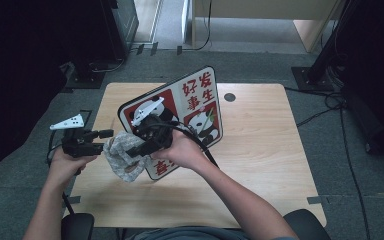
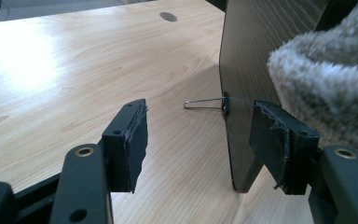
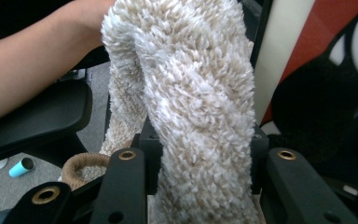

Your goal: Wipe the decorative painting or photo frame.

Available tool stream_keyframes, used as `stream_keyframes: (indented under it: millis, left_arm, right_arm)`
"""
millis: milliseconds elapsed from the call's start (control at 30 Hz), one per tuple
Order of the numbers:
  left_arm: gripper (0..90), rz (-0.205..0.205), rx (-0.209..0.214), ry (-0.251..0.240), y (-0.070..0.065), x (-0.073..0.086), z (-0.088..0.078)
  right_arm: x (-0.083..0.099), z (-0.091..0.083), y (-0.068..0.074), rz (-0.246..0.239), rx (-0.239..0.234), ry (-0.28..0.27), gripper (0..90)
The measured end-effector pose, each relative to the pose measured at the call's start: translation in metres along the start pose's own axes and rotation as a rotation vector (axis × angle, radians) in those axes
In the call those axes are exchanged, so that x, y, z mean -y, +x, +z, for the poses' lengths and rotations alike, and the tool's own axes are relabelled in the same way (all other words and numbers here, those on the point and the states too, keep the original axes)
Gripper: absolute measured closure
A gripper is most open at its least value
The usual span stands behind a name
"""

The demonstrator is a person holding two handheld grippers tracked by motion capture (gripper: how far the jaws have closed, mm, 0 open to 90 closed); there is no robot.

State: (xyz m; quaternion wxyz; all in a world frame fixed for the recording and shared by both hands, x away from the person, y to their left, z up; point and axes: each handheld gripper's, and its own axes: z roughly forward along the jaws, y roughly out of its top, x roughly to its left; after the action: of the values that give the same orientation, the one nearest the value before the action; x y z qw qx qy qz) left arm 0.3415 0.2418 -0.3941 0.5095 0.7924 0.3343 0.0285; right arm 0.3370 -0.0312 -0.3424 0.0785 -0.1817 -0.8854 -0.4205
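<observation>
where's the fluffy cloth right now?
The fluffy cloth is clamped in the right gripper, left of centre in the high view, against the front of the panda sign standing on the table.

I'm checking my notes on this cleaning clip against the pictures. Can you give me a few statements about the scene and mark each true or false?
1. The right tongs are shut on a fluffy cloth. True.
2. The panda sign lies flat on the table. False: it stands tilted on its edge.
3. The left tongs are open, with the sign's edge between them. True.
4. The cloth is bright blue. False: it is cream and beige.
</observation>
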Motion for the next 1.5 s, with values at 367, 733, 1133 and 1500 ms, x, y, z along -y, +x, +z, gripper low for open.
stream_keyframes:
  millis: [367,733,1133,1500]
  left_arm:
    - [44.6,-0.004,0.007,0.000,-0.003,-0.002,-0.003]
    - [48.6,-0.009,0.004,0.000,-0.009,-0.007,-0.004]
    - [52.4,0.011,0.041,0.000,-0.021,-0.015,-0.006]
    - [58.1,0.051,0.089,0.006,-0.034,-0.021,-0.005]
  right_arm:
    - [0.018,0.007,-0.003,-0.020,-0.008,0.005,63.6]
    - [0.037,0.017,-0.007,-0.014,-0.023,0.014,63.6]
    - [0.057,0.027,-0.009,0.006,-0.034,0.025,63.6]
    - [0.077,0.036,-0.014,0.004,-0.042,0.037,63.6]
